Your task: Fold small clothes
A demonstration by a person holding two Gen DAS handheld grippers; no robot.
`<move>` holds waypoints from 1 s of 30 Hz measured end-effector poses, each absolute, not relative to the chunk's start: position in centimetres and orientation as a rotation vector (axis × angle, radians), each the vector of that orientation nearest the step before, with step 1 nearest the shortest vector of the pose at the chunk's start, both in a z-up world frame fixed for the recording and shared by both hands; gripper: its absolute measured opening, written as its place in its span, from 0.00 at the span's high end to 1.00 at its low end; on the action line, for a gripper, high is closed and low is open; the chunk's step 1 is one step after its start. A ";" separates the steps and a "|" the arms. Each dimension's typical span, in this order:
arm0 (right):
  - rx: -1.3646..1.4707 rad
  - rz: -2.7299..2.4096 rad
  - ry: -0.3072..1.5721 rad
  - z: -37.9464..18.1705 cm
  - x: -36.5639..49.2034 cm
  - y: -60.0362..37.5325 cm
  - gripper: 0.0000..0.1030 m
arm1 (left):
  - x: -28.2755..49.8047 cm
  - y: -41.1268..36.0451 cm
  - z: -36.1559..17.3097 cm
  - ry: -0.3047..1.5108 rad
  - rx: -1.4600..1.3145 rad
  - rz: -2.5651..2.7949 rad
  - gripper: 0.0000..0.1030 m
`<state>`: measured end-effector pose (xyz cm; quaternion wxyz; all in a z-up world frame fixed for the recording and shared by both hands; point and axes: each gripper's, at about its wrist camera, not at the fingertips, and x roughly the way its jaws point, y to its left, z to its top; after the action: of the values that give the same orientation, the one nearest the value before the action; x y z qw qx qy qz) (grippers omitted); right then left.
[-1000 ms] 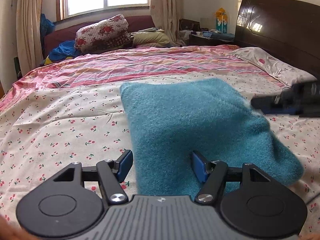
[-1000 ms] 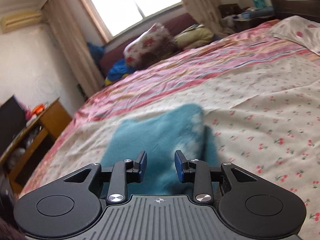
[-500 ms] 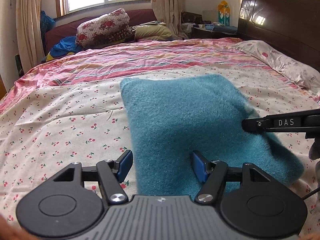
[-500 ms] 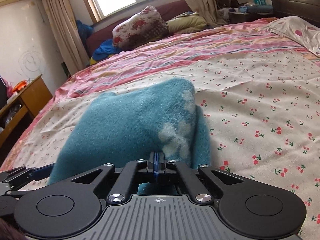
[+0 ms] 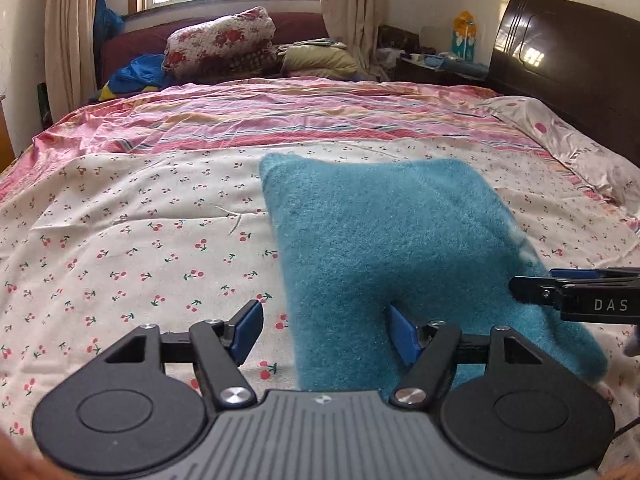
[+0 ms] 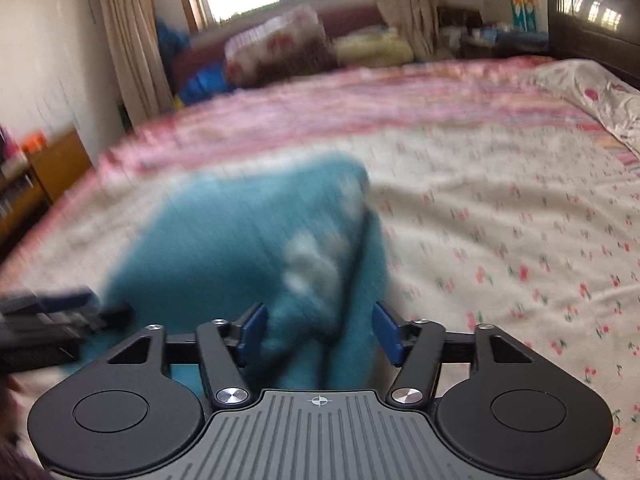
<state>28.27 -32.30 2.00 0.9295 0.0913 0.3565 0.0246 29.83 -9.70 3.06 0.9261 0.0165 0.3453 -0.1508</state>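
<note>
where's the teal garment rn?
The teal garment lies on the cherry-print bedsheet, centre-right in the left wrist view. Its near edge sits between the open left gripper fingers, and the right gripper has just opened around its right edge.

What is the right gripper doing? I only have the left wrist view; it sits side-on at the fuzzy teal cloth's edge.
Observer: The right wrist view shows the right gripper open. Its jaws have just been opening, with the fuzzy teal cloth between them, not pinched.
Operator: Which part of the cloth?
Observer: A raised fold bearing whitish patches.
Operator: Is that view sharp?
Observer: No, it is motion-blurred. The left gripper is only a dark smear at its left edge.
</note>
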 end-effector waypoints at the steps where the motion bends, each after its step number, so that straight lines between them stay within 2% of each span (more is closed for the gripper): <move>1: 0.203 0.049 0.723 1.6 28.3 -32.7 0.31 | 29.7 -9.4 3.3 0.702 0.020 -0.323 0.28; 5: 0.394 0.112 0.749 0.7 28.5 -35.8 0.27 | 30.1 -7.7 3.6 0.694 -0.044 -0.365 0.28; 8: 0.454 0.158 0.769 -0.3 29.0 -36.5 0.26 | 31.6 -6.9 2.1 0.767 -0.160 -0.410 0.25; 12: 0.598 0.220 0.788 -1.9 30.0 -37.0 0.25 | 32.6 -7.3 0.5 0.788 -0.240 -0.437 0.13; 16: 0.715 0.271 0.779 -3.1 30.8 -37.0 0.24 | 33.9 -7.8 -0.7 0.851 -0.332 -0.499 0.14; 18: 0.720 0.270 0.777 -3.1 30.9 -36.8 0.27 | 33.7 -8.0 -0.5 0.850 -0.327 -0.504 0.18; 23: 0.781 0.277 0.789 -2.3 29.8 -37.2 0.48 | 32.3 -7.4 0.9 0.851 -0.332 -0.516 0.29; 30: 0.756 0.365 0.820 1.2 24.0 -36.4 0.52 | 24.2 -4.8 4.2 0.864 -0.340 -0.581 0.31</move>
<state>24.05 -36.41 1.17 0.8328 0.3567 0.3869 0.1720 24.24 -4.80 4.18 0.8537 -0.1617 0.4108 -0.2761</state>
